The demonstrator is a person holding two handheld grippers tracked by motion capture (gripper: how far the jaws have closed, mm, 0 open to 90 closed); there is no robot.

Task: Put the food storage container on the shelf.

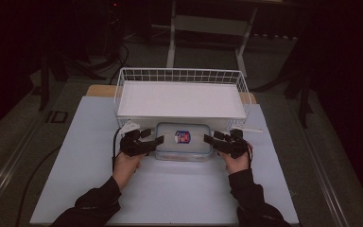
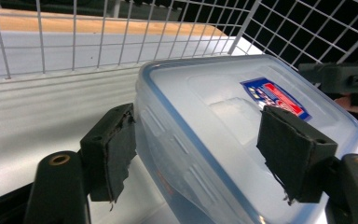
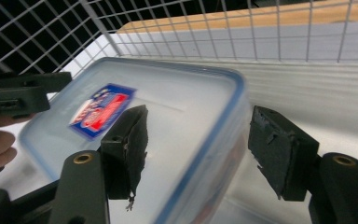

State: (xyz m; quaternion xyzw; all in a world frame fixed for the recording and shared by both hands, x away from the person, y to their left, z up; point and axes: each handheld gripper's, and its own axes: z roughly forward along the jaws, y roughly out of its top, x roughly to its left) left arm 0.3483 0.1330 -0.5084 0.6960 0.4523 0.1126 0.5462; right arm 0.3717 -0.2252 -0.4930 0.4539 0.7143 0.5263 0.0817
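A clear plastic container (image 1: pixel 183 147) with a blue-rimmed lid and a red and blue label (image 1: pixel 182 137) lies on the white table, just in front of a white wire basket (image 1: pixel 179 72). My left gripper (image 1: pixel 158 140) straddles its left end and my right gripper (image 1: pixel 207 138) its right end. In the left gripper view, the left gripper (image 2: pixel 200 135) has one pad beside the container (image 2: pixel 205 140) wall and one over the lid, jaws apart. In the right gripper view, the right gripper (image 3: pixel 203 144) stands open around the container (image 3: pixel 168 130) rim, with a gap at its outer pad (image 3: pixel 279 156).
A white flat board (image 1: pixel 179 99) covers the basket's inside. The white table sheet (image 1: pixel 170 194) stretches toward the person. A table frame (image 1: pixel 208 23) stands in the dark behind. The opposite gripper (image 2: pixel 340 77) shows past the container.
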